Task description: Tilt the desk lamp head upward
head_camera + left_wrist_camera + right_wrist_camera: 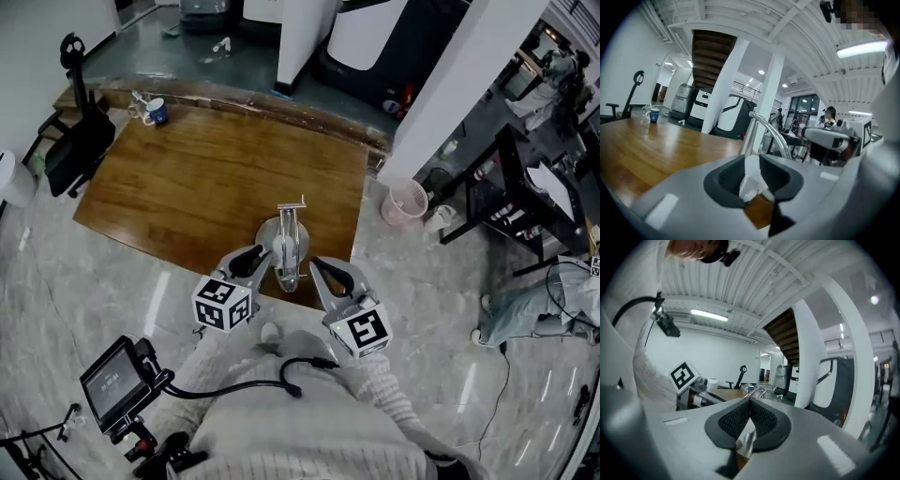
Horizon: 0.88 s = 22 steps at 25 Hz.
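I look down on a brown wooden table [187,178]. The desk lamp [289,246] stands near the edge closest to me, toward the table's right side. It has a round shiny base and a thin silver arm. From above I cannot tell how its head is tilted.

My two grippers sit on either side of the lamp. The left gripper [261,255] is just beside the base on its left. In the left gripper view its dark pads stand a little apart. A pale bit shows in the gap between them, with brown wood under it, and I cannot tell what that bit is. Past the pads, the lamp's silver arm bends up and over.

The right gripper [319,267] is just beside the lamp on its right. In the right gripper view its pads are pressed together at the tips. Lower down, where they part, a shiny metal bit peeks through.

I cannot tell if either gripper touches the lamp.

A blue mug [157,112] sits at the far left corner of the table, well apart from the lamp. A pink basket [405,200] stands on the floor to the right of the table.
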Motion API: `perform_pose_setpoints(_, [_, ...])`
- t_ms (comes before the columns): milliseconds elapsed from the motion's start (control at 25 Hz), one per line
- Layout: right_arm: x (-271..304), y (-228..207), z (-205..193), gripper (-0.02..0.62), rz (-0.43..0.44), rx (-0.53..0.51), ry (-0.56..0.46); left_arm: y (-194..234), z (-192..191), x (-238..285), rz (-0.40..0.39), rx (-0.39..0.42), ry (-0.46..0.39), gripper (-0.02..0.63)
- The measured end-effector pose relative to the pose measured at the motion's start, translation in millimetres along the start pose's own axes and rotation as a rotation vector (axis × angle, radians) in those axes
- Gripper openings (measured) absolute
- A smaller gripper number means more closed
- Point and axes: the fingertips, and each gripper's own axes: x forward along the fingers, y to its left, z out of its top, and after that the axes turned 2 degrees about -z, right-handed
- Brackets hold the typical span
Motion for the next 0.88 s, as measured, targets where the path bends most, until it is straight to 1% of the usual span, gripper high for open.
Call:
perform_pose_setpoints(40, [3,-5,1,-0.005,0.002,-0.107,0.016,2,2,8,-0.019,0.022,0.016,0.103])
perform_pose_setpoints(120, [10,-16,-1,-0.005,0.007,-0.301,0.047,9,3,24,-0.052,0.069,0.048,0.127])
perform_pose_setpoints(160, [15,-20,-4,0.009,0.012,-0.389,0.056,14,3,33,-0.066,0.085,0.059,0.131])
perform_pose_setpoints(200, [22,-23,-10,0.043,0.025,-0.482,0.066,20,3,43,-0.078,0.093,0.068,0.135])
perform_pose_setpoints(240, [28,-24,-16,0.087,0.047,-0.578,0.08,26,4,52,-0.087,0.097,0.076,0.14])
perform_pose_setpoints(280, [33,-23,-23,0.116,0.076,-0.671,0.095,31,4,60,-0.094,0.102,0.085,0.152])
perform_pose_setpoints(400, [43,-15,-40,0.137,0.175,-0.915,0.133,32,6,77,-0.119,0.125,0.125,0.195])
perform_pose_setpoints(480, [45,-10,-41,0.166,0.202,-1.069,0.117,27,7,81,-0.139,0.137,0.153,0.218])
perform_pose_setpoints(560, [47,-8,-34,0.179,0.203,-1.188,0.056,24,8,84,-0.156,0.136,0.176,0.22])
perform_pose_setpoints(720, [57,9,-37,0.255,0.257,-1.392,-0.069,21,5,89,-0.221,0.112,0.207,0.245])
perform_pose_setpoints(800, [60,21,-36,0.264,0.27,-1.458,-0.144,19,4,90,-0.257,0.113,0.226,0.245])
perform_pose_setpoints(880, [62,35,-32,0.264,0.288,-1.495,-0.218,19,4,91,-0.288,0.115,0.252,0.242])
